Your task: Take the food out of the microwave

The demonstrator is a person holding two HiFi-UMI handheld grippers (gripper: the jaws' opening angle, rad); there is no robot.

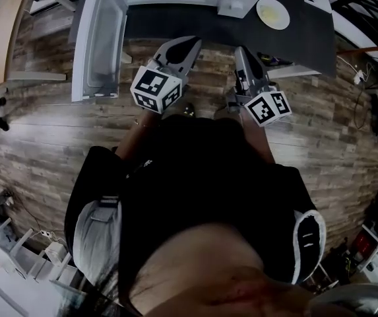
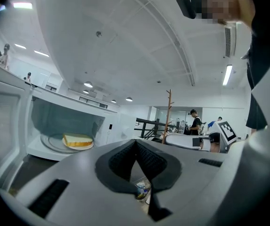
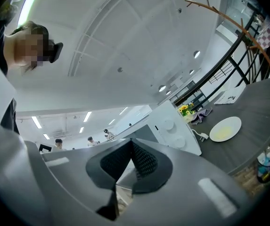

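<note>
Head view: we hold the left gripper (image 1: 187, 43) and right gripper (image 1: 240, 51) mid-frame, below the open microwave (image 1: 99, 45). Left gripper view: jaws pressed together, empty; the bread slice (image 2: 77, 140) sits inside the microwave, lower left. Right gripper view: jaws together, holding nothing.

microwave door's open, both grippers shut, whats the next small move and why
Probably open the left gripper and ease it toward the bread slice. The microwave door stands open, the slice lies inside, and the left gripper faces that opening, shut and empty. The right gripper, also shut and empty, faces the control panel instead.
</note>
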